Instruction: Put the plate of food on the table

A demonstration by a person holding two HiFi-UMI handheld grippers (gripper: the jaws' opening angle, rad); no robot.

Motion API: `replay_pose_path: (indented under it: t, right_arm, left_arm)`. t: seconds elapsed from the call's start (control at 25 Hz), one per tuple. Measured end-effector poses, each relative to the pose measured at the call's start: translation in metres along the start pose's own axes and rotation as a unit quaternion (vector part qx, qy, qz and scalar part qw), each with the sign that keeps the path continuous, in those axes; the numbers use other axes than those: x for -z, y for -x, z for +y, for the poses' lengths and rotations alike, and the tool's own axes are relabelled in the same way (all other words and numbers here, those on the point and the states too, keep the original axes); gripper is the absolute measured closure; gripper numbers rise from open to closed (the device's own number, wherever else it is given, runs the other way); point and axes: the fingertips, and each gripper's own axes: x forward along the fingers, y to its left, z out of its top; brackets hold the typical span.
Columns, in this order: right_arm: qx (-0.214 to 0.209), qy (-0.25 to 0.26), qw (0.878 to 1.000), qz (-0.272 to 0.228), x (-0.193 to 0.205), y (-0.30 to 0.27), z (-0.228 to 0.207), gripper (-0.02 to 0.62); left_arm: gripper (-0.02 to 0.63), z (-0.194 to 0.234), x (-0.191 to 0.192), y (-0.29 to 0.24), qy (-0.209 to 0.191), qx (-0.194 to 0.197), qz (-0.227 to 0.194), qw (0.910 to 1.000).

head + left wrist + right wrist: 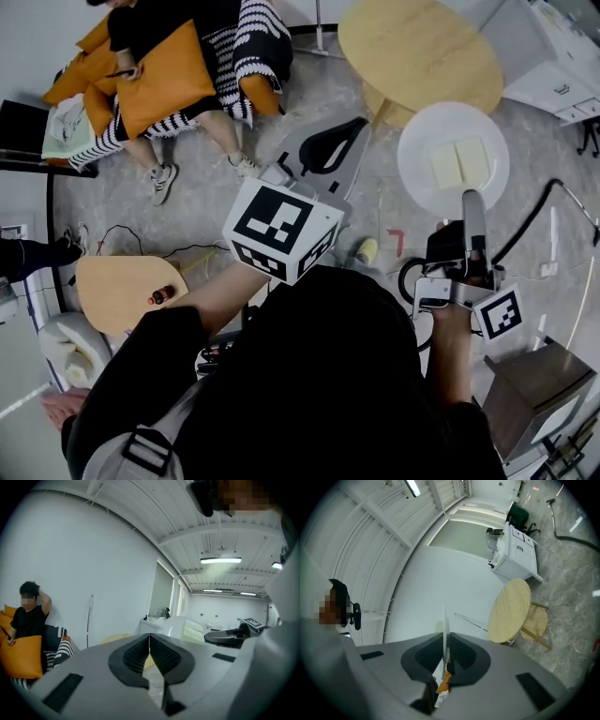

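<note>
Here's the right gripper point(473, 208), pinched tight on the near rim of the white plate point(422, 141). The left gripper point(330, 148) is closed on nothing. The plate hangs in the air at twelve o'clock, with two pale slices point(459, 161) lying flat on it. The round wooden surface point(417, 52) sits beyond at eleven o'clock. I'd keep the plate level, ease it forward and lower it fully before letting go.

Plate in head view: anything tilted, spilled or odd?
Nothing stands out. The plate looks level, clamped at its rim by the right gripper, with both food slices lying flat on it and nothing spilled.
</note>
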Motion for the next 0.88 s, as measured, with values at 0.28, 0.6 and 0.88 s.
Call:
replay_pose_path:
  t: [0.28,0.6,0.88]
  right_arm:
    - [0.006,0.002,1.0,-0.006,0.035,-0.006,0.008,0.561]
    - [0.001,0.01,1.0,-0.013,0.043,-0.014,0.019,0.561]
    - [0.006,0.017,1.0,-0.017,0.048,-0.02,0.024,0.561]
  left_arm:
    - [0.597,0.024,0.01,0.023,0.006,0.01,-0.008,0.9999]
    - [0.597,0.038,0.008,0.03,0.01,0.014,-0.013,0.9998]
    - [0.597,0.053,0.011,0.036,0.017,0.013,-0.015,0.9997]
